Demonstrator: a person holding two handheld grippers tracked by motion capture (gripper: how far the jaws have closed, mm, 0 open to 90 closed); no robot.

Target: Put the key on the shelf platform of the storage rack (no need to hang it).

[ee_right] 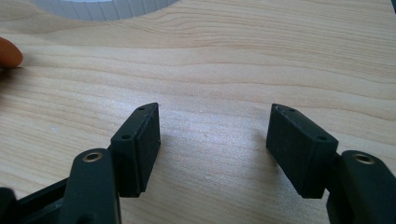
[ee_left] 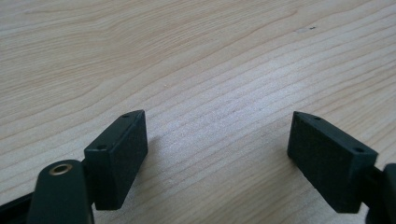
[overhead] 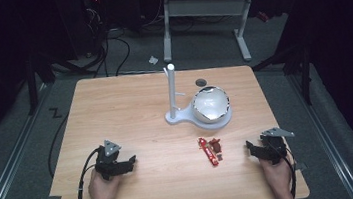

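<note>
On the wooden table [overhead: 130, 110] a white stand [overhead: 172, 92] with an upright post carries a shiny round bowl [overhead: 210, 103] on its base. In front of it lie a red wrapped snack bar [overhead: 207, 151] and a small dark red piece [overhead: 215, 145]. My left gripper [overhead: 127, 161] rests at the table's front left, held by a hand, open with bare wood between its jaws [ee_left: 217, 140]. My right gripper [overhead: 250, 147] sits at the front right, open too, a little right of the snack bar; nothing lies between its jaws [ee_right: 213, 135].
The white base's ribbed rim [ee_right: 107, 8] shows at the top of the right gripper view, and an orange-red rounded object [ee_right: 9, 52] at its left edge. Behind the table stand a desk frame [overhead: 204, 10] and loose cables [overhead: 108, 47] on the floor.
</note>
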